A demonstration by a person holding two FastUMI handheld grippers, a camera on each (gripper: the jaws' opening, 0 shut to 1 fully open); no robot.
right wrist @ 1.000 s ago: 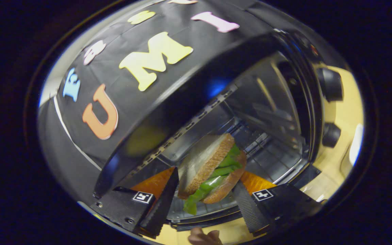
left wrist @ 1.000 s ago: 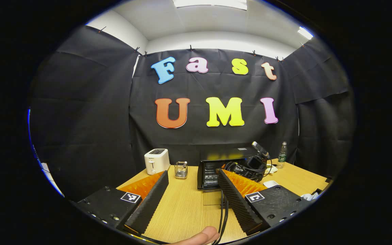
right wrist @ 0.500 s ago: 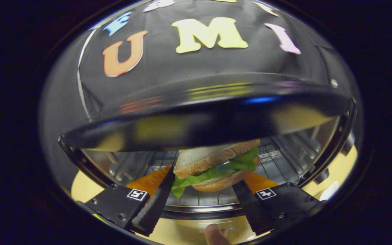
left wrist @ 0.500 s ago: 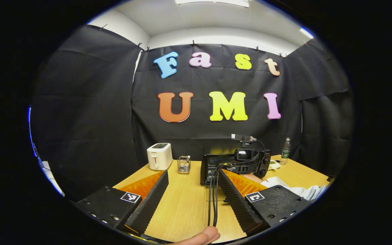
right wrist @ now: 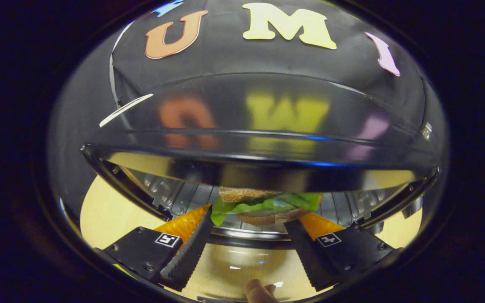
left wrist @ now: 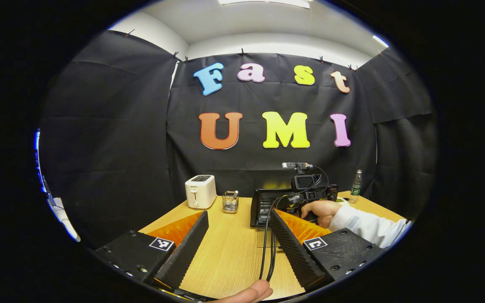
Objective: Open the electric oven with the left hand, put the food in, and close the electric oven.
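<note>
A: Since a second ago the right gripper (right wrist: 249, 229) has levelled out from its tilt and pulled back; the brown-bread sandwich with green lettuce (right wrist: 265, 204) now lies beyond the fingertips, on the wire rack inside the black electric oven (right wrist: 263, 147).

B: Is the gripper holding it?

A: No. The fingers stand wide, one to each side, and the sandwich sits past them at the centre of the right gripper view. The oven's glossy top fills the middle of that frame, and the open glass door (right wrist: 234, 269) lies flat at the bottom, between the fingers.

B: And the left one?

A: The left gripper (left wrist: 238, 221) hangs over the light wooden worktop (left wrist: 230, 248), spread wide, gripping nothing. In the left gripper view the oven (left wrist: 263, 202) stands right of centre, well beyond the fingertips. A hand in a white sleeve (left wrist: 318, 210) now shows before it, holding the other gripper.

B: Anything else on the worktop?

A: A white two-slot toaster (left wrist: 200, 191) left of centre, a small clear holder (left wrist: 230, 201) just right of it, and a clear plastic bottle (left wrist: 355, 186) at the far right. Black cables (left wrist: 267, 248) run down the lower middle.
</note>
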